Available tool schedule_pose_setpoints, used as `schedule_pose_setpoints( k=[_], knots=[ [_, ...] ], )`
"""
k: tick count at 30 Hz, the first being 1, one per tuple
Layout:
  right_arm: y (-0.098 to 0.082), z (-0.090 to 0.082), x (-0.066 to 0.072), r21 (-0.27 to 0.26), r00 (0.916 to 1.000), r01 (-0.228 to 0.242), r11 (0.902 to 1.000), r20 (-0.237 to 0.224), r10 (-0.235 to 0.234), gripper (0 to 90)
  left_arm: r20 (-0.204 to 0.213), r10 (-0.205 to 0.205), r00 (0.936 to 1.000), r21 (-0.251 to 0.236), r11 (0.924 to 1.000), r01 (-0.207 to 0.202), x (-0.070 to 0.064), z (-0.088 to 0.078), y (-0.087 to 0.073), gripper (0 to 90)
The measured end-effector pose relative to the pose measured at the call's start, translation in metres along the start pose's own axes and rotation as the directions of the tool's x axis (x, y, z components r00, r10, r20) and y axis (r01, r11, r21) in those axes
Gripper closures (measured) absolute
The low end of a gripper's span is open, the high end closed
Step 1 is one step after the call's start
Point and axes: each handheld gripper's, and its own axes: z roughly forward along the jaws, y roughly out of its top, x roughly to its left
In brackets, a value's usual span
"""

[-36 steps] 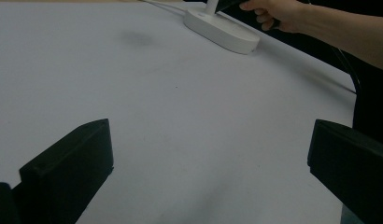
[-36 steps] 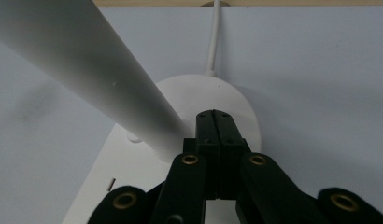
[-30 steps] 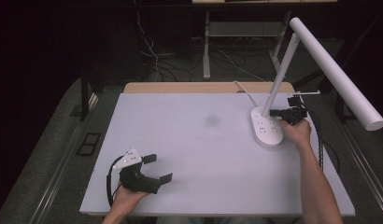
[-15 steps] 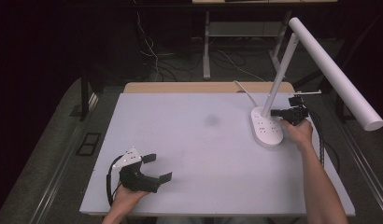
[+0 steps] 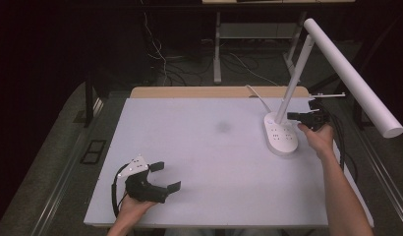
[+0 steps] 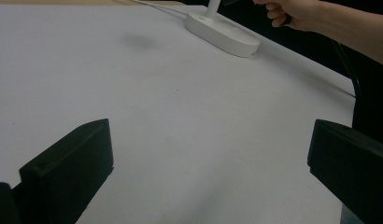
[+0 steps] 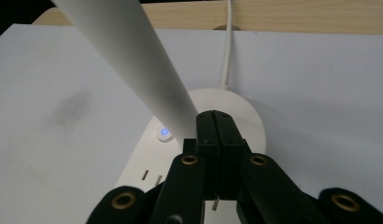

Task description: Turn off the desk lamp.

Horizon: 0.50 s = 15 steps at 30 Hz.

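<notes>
A white desk lamp [image 5: 307, 69] stands at the table's right on an oval base [image 5: 279, 132] that carries sockets and a blue-lit power button [image 7: 164, 132]. My right gripper [image 5: 293, 116] is shut with nothing in it, its tips over the base beside the slanting stem [image 7: 133, 60], just right of the button. My left gripper [image 5: 166, 176] rests near the front left edge, jaws wide open over bare table. From the left gripper view the lamp base [image 6: 222, 32] lies far ahead, with the other hand [image 6: 297, 11] beside it.
The white table top [image 5: 204, 147] has a faint grey smudge [image 5: 223, 126] at its middle. A white cord [image 7: 227, 42] runs from the base over the wooden back edge [image 5: 214, 92]. The lamp head [image 5: 357, 78] overhangs the right side. Black cables trail off the right edge.
</notes>
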Motion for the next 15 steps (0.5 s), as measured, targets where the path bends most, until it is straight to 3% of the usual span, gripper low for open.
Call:
schedule_pose_setpoints(
  k=[10,15],
  knots=[
    [-0.004,-0.021,0.011,-0.005,0.9998,0.02,0.9998,-0.008,-0.02,90.0,0.006,-0.001,1.0,-0.005,1.0,0.001,0.0,0.0,0.0,0.0],
    [-0.011,-0.032,0.017,-0.012,0.9993,0.024,0.9996,-0.027,-0.025,85.0,0.012,0.001,0.9999,-0.005,1.0,-0.001,-0.001,0.0,0.0,0.0]
  ],
)
